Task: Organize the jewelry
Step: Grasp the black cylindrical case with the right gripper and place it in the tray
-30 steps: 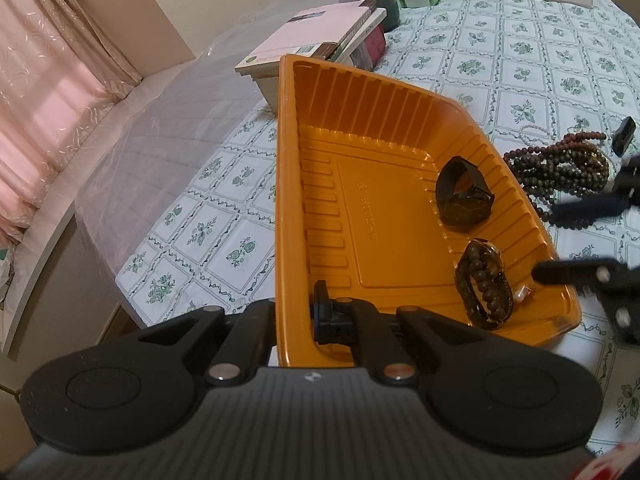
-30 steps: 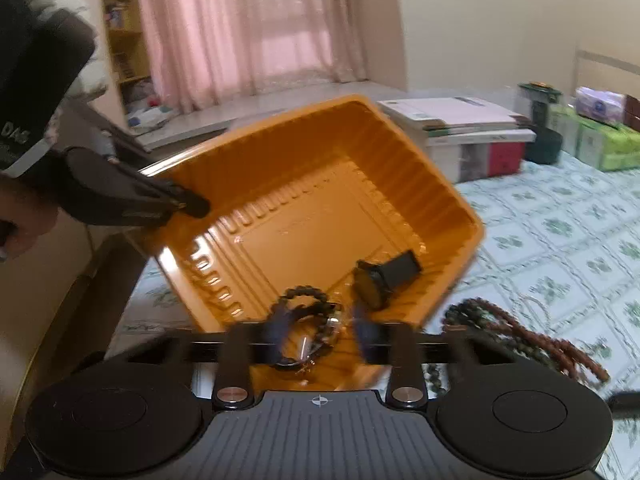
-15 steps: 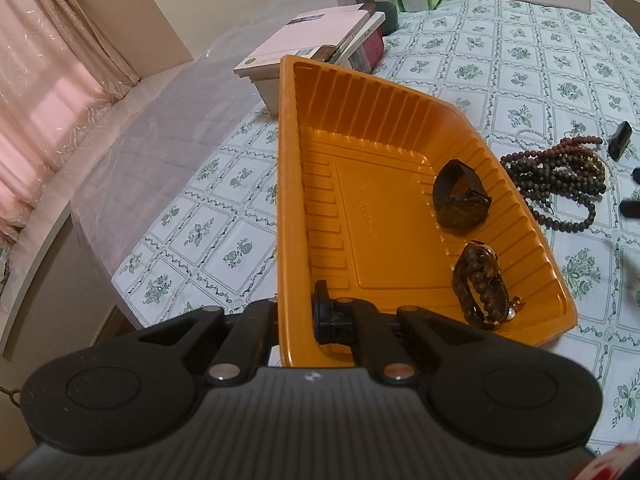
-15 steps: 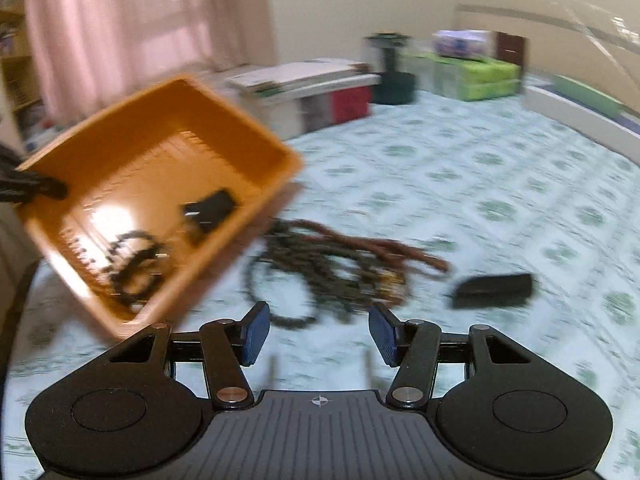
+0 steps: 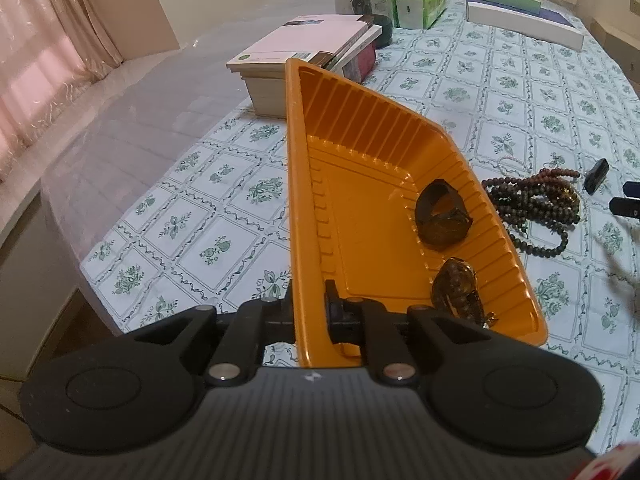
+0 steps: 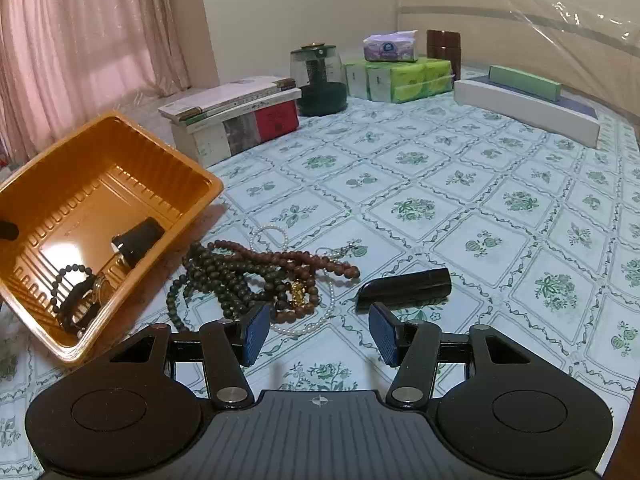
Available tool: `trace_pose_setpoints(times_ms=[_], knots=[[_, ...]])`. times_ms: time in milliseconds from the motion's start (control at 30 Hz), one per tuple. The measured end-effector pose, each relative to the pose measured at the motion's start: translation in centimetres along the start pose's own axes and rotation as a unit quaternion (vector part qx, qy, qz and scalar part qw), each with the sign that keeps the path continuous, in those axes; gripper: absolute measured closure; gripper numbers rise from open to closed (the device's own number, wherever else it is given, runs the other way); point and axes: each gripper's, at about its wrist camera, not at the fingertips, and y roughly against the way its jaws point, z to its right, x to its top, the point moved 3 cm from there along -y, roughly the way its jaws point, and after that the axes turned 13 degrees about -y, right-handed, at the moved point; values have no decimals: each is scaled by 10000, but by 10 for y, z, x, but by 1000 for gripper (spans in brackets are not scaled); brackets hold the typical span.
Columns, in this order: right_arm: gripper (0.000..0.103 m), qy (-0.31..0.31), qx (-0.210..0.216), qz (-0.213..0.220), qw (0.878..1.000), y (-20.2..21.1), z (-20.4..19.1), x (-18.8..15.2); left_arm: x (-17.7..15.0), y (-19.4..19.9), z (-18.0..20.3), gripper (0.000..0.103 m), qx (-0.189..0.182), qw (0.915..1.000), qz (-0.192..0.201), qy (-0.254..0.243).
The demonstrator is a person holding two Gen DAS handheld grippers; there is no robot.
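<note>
My left gripper [image 5: 310, 312] is shut on the near rim of an orange tray [image 5: 360, 208], which it holds tilted. In the tray lie a black watch [image 5: 440, 216] and a dark bead bracelet [image 5: 456, 288]. The tray [image 6: 48, 184] also shows at the left of the right wrist view. My right gripper [image 6: 318, 330] is open and empty, just above the table. Right before it lies a pile of dark and brown bead necklaces [image 6: 256, 276] with a white pearl strand [image 6: 320, 320]. A dark oblong piece [image 6: 404, 286] lies to their right.
The table has a green floral cloth [image 6: 460, 208]. At the back stand a stack of books [image 6: 236, 116], a glass teapot [image 6: 320, 80], green tissue packs [image 6: 400, 78], and a long white box [image 6: 528, 114]. The table's left edge drops off beside the tray.
My right gripper has swung away from the tray to the right and now faces the necklace pile. The bracelet stays in the tray. My left gripper still holds the tray.
</note>
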Motion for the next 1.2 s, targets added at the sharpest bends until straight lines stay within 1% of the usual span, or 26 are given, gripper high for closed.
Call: trace_pose_setpoints(times_ms=[67,233,367,467,600,633,667,733,800,1033,1100,1133,1167,1200], knots=[[48,-28,-20,10,10000,0,3,1,0,0,0,95,0,10000,-18,-11],[48,-115,-137,27,9998,-4,15,6,0,-1,2,96,45,9999,-87,-89],[48,-70,-284,40,9996,-9,29,12,0,-2,3,97,78,9998,-113,-143],[48,21,-426,-21,9991,-18,40,16,1,-2,3,97,92,9997,-132,-183],[48,188,-424,-179,9988,-33,48,21,1,-3,3,97,108,9997,-135,-168],[44,214,-411,-200,9987,-37,49,21,1,-3,3,97,108,9997,-138,-162],[28,222,-401,-229,9987,-40,50,22,1,-3,2,97,107,9997,-136,-159],[14,245,-347,-196,9989,-43,51,23,1,-3,2,97,107,9997,-134,-161],[14,279,-288,-234,9989,-48,51,24,0,-4,2,97,106,9997,-135,-166],[14,528,-425,-457,9966,-71,55,23,2,-3,2,98,118,9997,-119,-181],[14,462,-407,-449,9971,-72,59,23,1,-3,2,98,115,9997,-122,-151],[16,424,-408,-430,9973,-72,60,24,2,-3,1,98,113,9998,-119,-139],[26,428,-386,-425,9974,-71,61,24,2,-3,1,98,114,9998,-116,-148],[27,464,-349,-438,9973,-71,60,24,2,-4,1,98,122,9997,-116,-175]])
